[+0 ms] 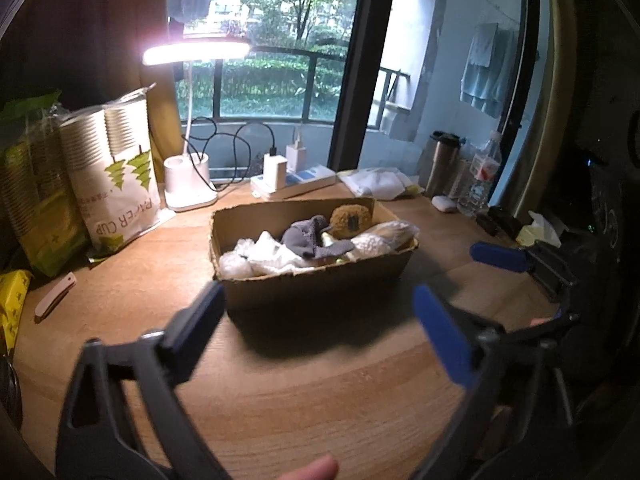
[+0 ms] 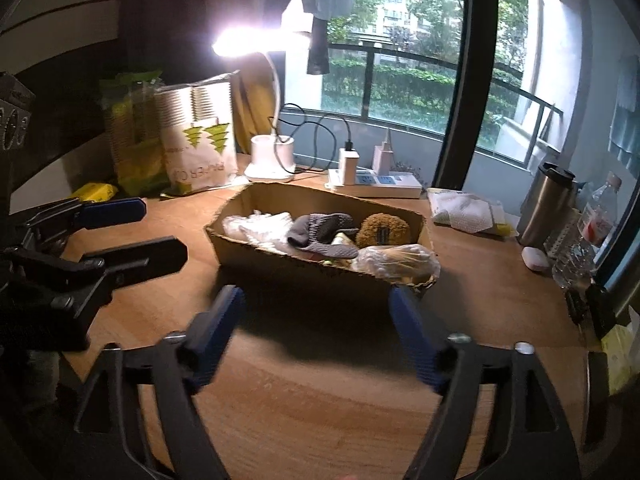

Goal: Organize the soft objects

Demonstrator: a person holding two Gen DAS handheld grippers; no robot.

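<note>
Corrugated cardboard box (image 1: 316, 280) at centre frame on the wooden table (image 1: 300, 392), already packed: grey knitted sock (image 1: 310, 238), brown plush toy (image 1: 350, 220), white fluffy pieces (image 1: 268, 254), bagged white bundle (image 2: 396, 260) at the right end. Left gripper (image 1: 320, 314) low in its view, spread wide, holding nothing. Right gripper (image 2: 316, 328) likewise parted and unloaded, just short of the box's near wall. No loose soft item visible on the bare wood. Probably a matter of tidying the contents: best to come down from above, pinch one item by a loose fold, avoid snagging the thin torn rim, steady the box with the other gripper.
</note>
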